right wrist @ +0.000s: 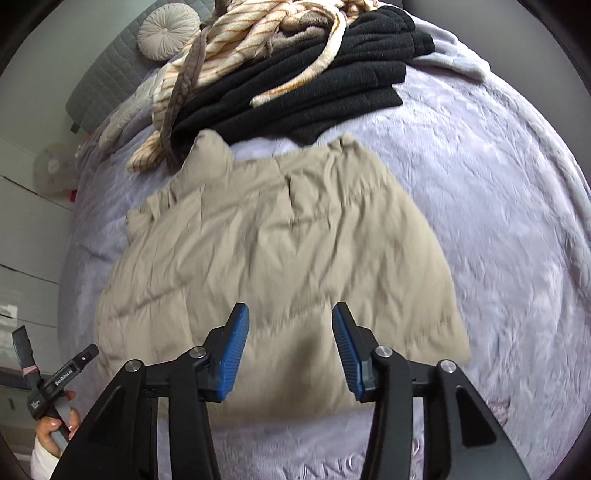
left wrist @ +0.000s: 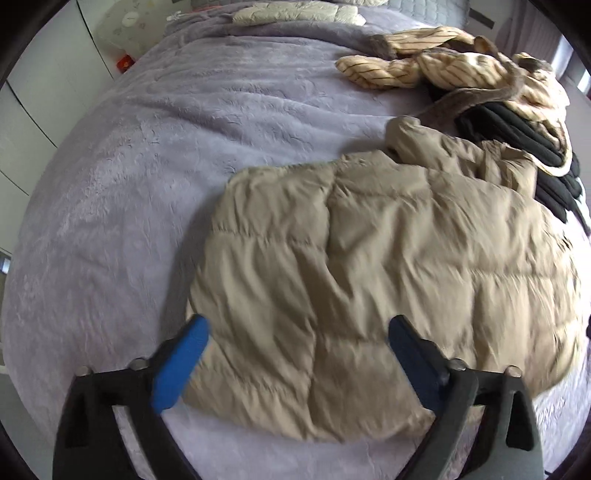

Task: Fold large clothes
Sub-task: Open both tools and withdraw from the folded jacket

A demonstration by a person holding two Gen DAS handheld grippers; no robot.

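A beige quilted puffer jacket (left wrist: 369, 277) lies flat on the lavender bedspread (left wrist: 129, 166); it also shows in the right wrist view (right wrist: 280, 251). My left gripper (left wrist: 297, 332) is open and empty, its blue pads wide apart above the jacket's near edge. My right gripper (right wrist: 290, 321) is open and empty, hovering over the jacket's near hem. The left gripper's body, held in a hand, shows at the lower left of the right wrist view (right wrist: 48, 391).
A cream striped fleece garment (left wrist: 443, 66) and a black knit garment (right wrist: 314, 81) lie piled beyond the jacket. A round cushion (right wrist: 168, 31) and grey headboard (right wrist: 107, 81) are at the bed's end. White wardrobe doors (left wrist: 40, 92) stand at the left.
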